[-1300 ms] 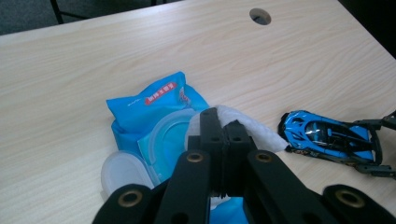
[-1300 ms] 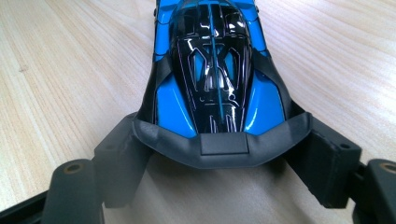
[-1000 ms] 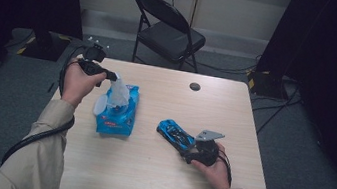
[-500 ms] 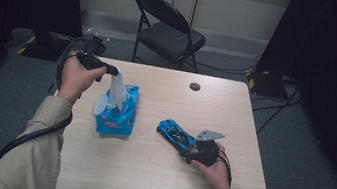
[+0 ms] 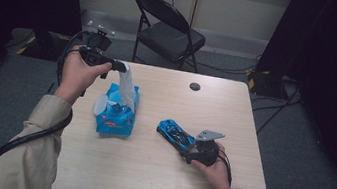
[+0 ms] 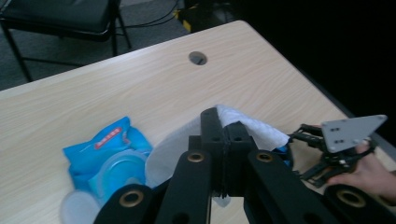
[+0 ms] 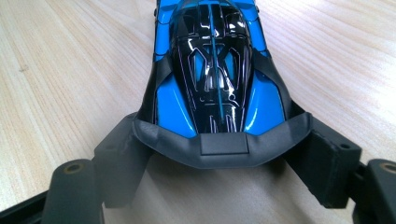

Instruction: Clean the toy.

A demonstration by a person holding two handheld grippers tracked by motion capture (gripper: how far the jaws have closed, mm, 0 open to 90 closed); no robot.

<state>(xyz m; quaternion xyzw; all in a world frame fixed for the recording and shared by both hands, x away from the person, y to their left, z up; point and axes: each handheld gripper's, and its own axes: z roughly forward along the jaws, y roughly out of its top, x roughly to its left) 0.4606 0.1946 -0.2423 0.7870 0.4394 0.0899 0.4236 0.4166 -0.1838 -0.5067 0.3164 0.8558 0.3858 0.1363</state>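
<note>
Above the table's left side, the left gripper (image 5: 119,66) has its jaws clamped tight on a white wet wipe (image 5: 128,88), lifting it so the sheet draws up out of the blue wipes pack (image 5: 116,111) lying flat below, lid flipped open. Over on the right, the right gripper (image 7: 219,140) has its jaws spread around the tail of the blue toy race car (image 7: 212,65), pinning it on the wooden table (image 5: 154,173), probably to hold it steady for a wipe-down.
</note>
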